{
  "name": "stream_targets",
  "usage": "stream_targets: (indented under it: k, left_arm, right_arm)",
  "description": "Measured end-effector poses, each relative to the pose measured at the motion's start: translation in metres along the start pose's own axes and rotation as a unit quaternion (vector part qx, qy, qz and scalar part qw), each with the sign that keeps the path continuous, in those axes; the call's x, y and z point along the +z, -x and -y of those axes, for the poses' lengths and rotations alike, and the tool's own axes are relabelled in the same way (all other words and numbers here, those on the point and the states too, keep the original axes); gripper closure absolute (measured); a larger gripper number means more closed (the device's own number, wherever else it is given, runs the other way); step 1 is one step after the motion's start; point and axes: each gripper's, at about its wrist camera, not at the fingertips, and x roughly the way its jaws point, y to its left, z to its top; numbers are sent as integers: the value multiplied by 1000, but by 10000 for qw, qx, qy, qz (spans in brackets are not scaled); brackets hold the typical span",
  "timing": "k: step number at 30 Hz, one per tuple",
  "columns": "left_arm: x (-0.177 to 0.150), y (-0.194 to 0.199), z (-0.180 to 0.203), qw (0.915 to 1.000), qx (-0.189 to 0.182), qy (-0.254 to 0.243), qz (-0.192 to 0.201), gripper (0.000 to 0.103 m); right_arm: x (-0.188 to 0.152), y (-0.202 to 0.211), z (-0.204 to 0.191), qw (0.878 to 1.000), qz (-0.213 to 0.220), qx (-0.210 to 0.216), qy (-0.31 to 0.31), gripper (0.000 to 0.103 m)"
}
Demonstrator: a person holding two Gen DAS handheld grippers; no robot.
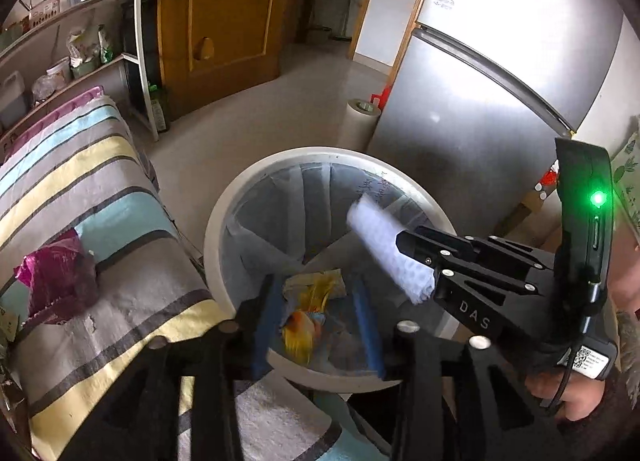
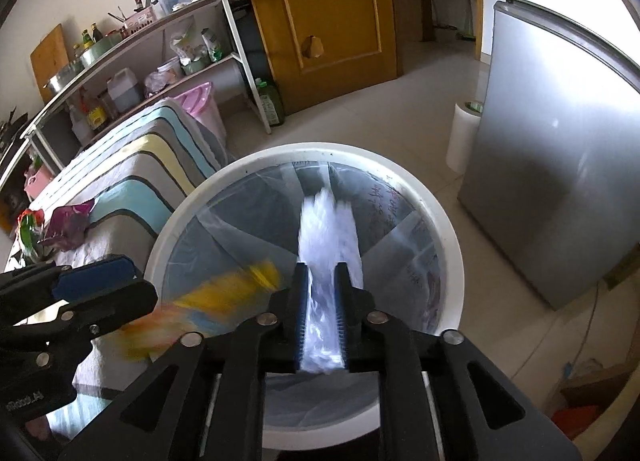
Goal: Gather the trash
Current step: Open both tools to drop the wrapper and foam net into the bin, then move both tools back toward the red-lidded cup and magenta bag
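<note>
A white round trash bin (image 1: 218,221) with a clear liner stands beside the striped table; it also shows in the right wrist view (image 2: 448,229). My left gripper (image 1: 320,281) is open over the bin, and a yellow and orange wrapper (image 1: 308,321) is falling blurred between its blue pads; it also shows in the right wrist view (image 2: 208,309). My right gripper (image 2: 322,273) is shut on a white paper towel piece (image 2: 326,229) and holds it over the bin mouth; it also shows in the left wrist view (image 1: 384,245). A purple foil wrapper (image 1: 60,277) lies on the table.
The striped cloth table (image 1: 100,189) is left of the bin. A silver fridge (image 1: 500,81) stands at the right with a paper roll (image 1: 360,121) beside it. A shelf rack (image 2: 140,61) with kitchen items and a wooden door (image 2: 332,13) are behind.
</note>
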Motion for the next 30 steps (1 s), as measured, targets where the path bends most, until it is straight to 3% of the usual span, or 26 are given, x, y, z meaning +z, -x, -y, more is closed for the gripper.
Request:
stream_targets:
  k: [1,3,13,26,30]
  left_arm:
    - [0,0,0,10000,21,-6,22,49]
    - [0,2,-1,10000,-22,22,50,48]
    - [-4,29,-11,9993,172,105,323,35]
    - [-22,84,-44,9942,614,337,810,34]
    - [-34,101,-64,9915,734,545,923,31]
  right_arm:
    - [0,1,0,10000,5,6,-5,75]
    - [0,2,0,10000,22,27,-20,64]
    - [1,27,-15,9994,325,112,-3,63]
    - [5,62,-57,9955,790,470,217,62]
    - [4,72,-79,9923,952,683,389,56]
